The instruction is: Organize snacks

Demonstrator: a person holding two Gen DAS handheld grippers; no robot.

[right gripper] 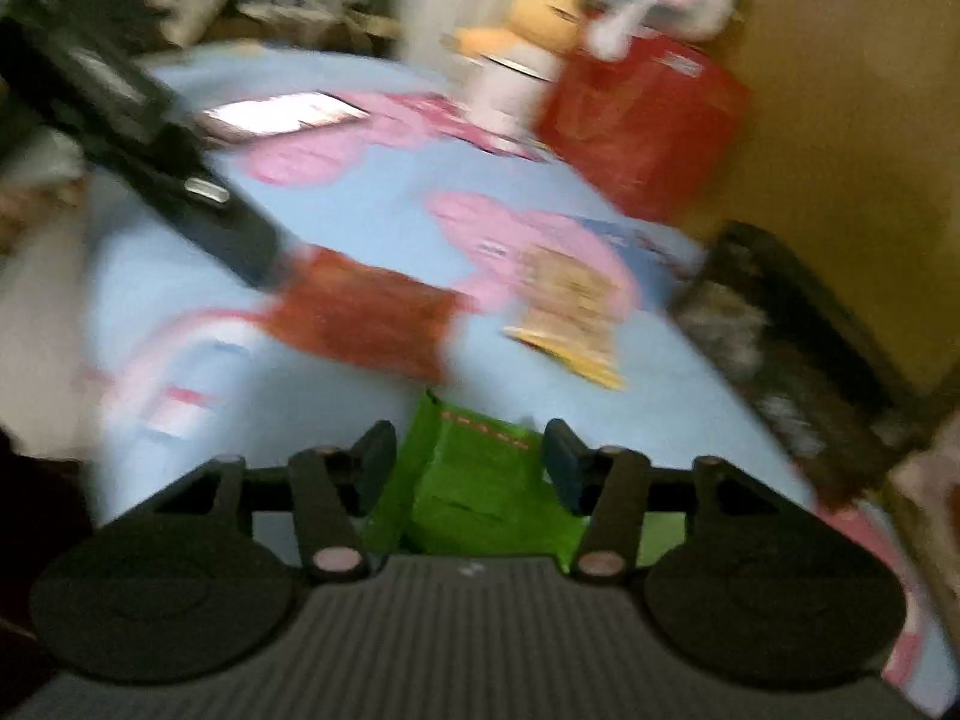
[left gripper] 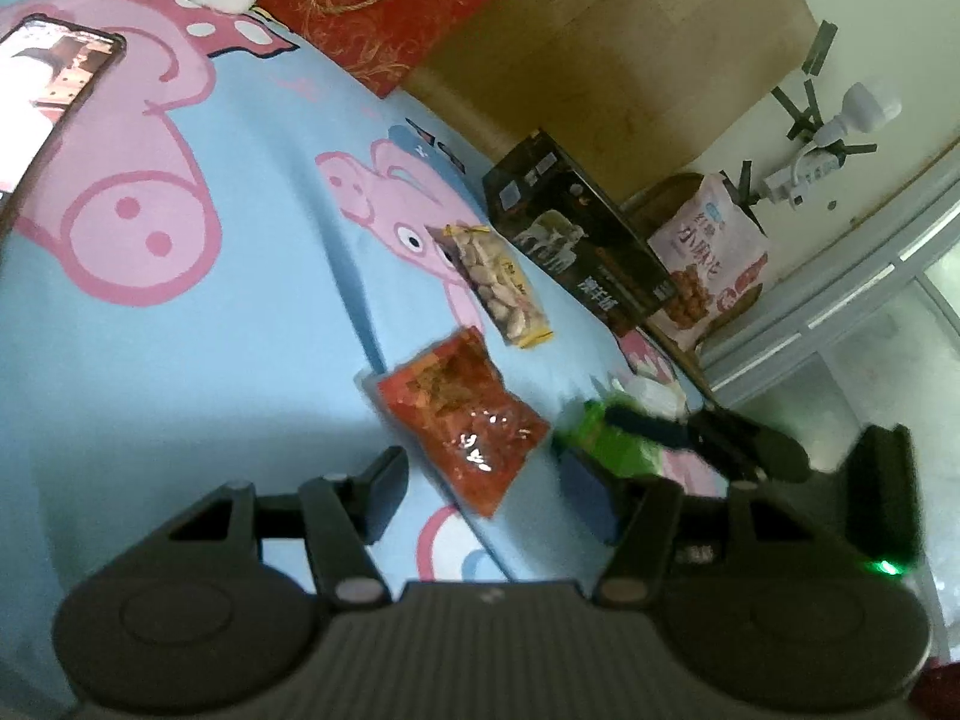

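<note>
While lining up snacks, right gripper point(right gripper: 471, 468) half-open astride green pack point(right gripper: 480, 492), unpinched; left gripper point(left gripper: 498, 486) half-open, empty, near red pack point(left gripper: 462, 420).

Glossy plastic red snack packet point(left gripper: 465, 420) and clear nut packet point(left gripper: 495, 282) lie on matt printed cloth sheet point(left gripper: 270, 300).

**Two wrist views over one bed**

My left wrist camera looks steeply down past its claw point(left gripper: 492, 492) at the blue sheet point(left gripper: 270, 360), close in. My right one sits lower, its claw point(right gripper: 471, 468) astride the green packet point(right gripper: 480, 480). Both share the red packet point(left gripper: 462, 420) and nut bag point(left gripper: 498, 282).
</note>
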